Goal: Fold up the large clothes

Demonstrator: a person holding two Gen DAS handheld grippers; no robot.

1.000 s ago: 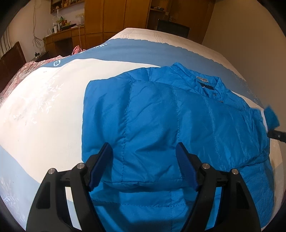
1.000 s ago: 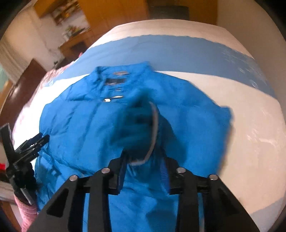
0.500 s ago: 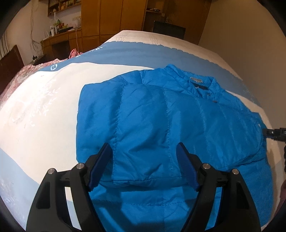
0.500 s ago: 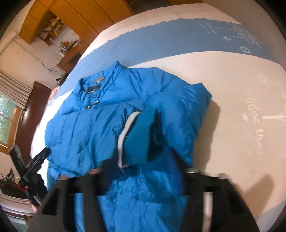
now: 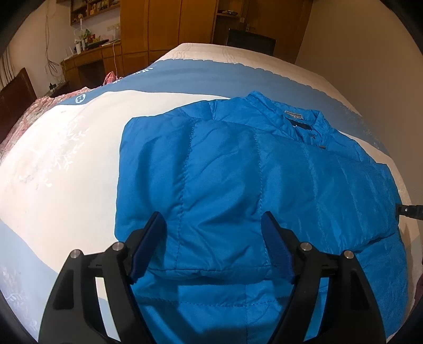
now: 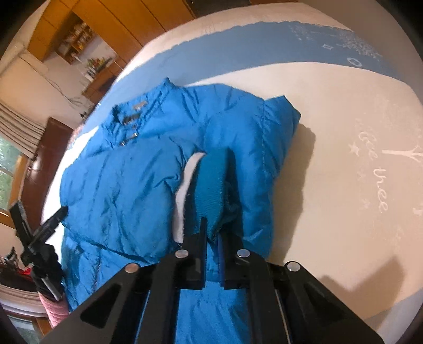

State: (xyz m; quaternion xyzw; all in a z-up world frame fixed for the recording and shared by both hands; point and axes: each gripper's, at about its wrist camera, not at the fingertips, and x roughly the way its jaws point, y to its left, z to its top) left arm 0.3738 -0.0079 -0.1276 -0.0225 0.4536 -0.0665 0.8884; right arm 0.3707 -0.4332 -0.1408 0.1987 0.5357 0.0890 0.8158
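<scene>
Wooden wardrobes [image 5: 169, 23] and a cluttered desk [image 5: 90, 57] line the far wall of a bedroom, and a wide bed [image 5: 60, 169] with a cream and pale-blue printed cover fills the foreground. On that cover lies a bright blue quilted jacket [image 5: 238, 182], spread flat with its stand-up collar [image 5: 298, 119] toward the far side of the bed.

The left tool [image 5: 214, 232] hangs above the near hem of the jacket with its blue-padded fingers wide apart; nothing sits between them and they touch no fabric. The folded-in sleeve panel lies below the gap.

The right tool [image 6: 211, 235] has its jaws drawn together, and the knitted cuff [image 6: 211, 185] of the jacket's other sleeve is pinched between them. That cuff is a darker teal rib, and a strip of white lining [image 6: 185, 190] shows along its left edge in the right wrist view. The sleeve is folded inward over the jacket's front, with its puffy upper part bulging at the shoulder toward the right.

The jacket's surface is creased, with stitched quilting lines running down it. A grey label and small metal snaps show at the neck opening.

In the right wrist view the left tool appears at the left edge beyond the jacket, held by a person's pink sleeve [image 6: 55, 309]. A window with a curtain [image 6: 18, 129] stands behind it. A pink patterned cloth [image 5: 34, 105] lies at the far left edge of the bed.
</scene>
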